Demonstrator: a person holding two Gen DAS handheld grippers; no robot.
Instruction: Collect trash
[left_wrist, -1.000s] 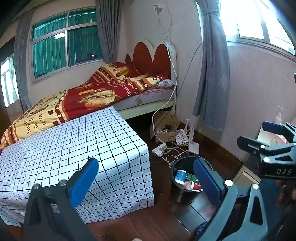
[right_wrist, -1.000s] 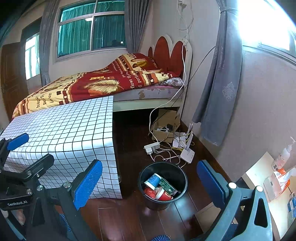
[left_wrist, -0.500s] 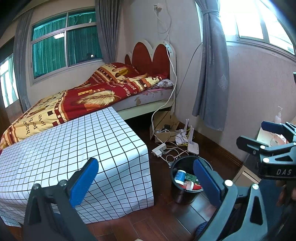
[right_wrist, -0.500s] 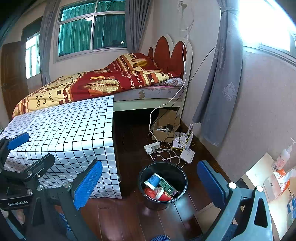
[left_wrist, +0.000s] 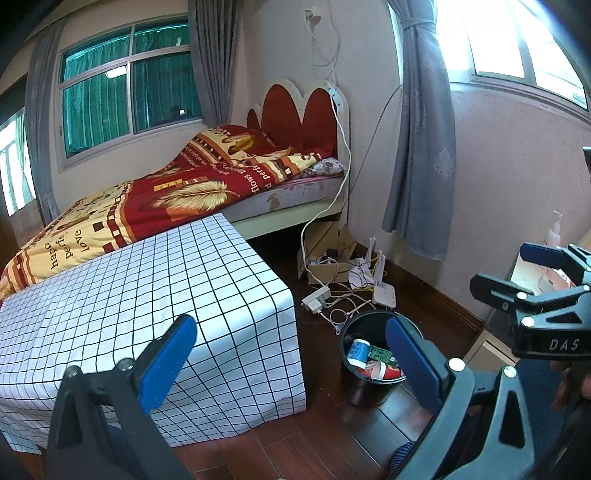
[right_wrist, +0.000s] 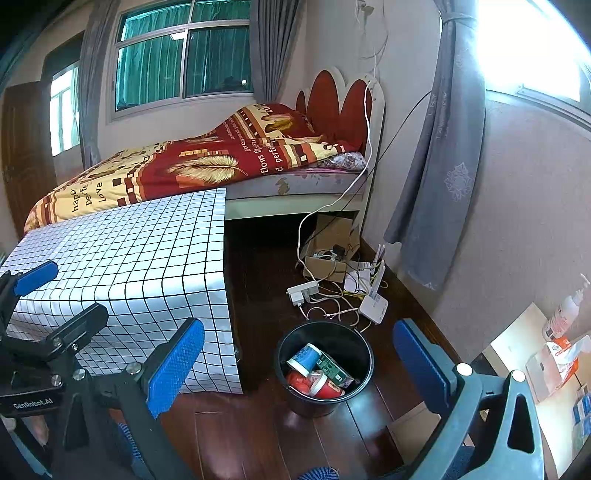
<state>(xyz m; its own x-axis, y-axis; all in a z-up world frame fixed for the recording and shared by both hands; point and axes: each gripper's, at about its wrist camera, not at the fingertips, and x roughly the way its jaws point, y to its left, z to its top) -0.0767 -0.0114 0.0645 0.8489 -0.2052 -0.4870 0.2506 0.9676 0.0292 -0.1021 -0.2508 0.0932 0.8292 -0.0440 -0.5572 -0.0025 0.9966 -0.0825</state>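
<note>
1. Left wrist view: the left gripper (left_wrist: 288, 354) is spread wide with nothing between its blue pads (left_wrist: 168, 354), held over the edge of the checked table (left_wrist: 147, 295).
2. Right wrist view: the right gripper (right_wrist: 295, 363) is likewise wide and empty, looking down at the bin (right_wrist: 325, 365) on the wood floor (right_wrist: 258, 435).
3. Trash lies inside the bin: a blue cup (right_wrist: 304, 358), a green packet (right_wrist: 332, 367) and red tubs (right_wrist: 314, 384), all below the rim.
4. Over the last second almost nothing has shifted; both views match the earlier ones, and the bin and its contents sit in the same place.
5. The tabletop shows no litter in either view, so collection looks finished, or paused while the person looks for more.
6. Cables, a power strip (right_wrist: 303, 290) and a router (right_wrist: 373, 304) lie on the floor just beyond the bin; they look in use, not trash.
7. If anything is left, it is out of frame.
</note>
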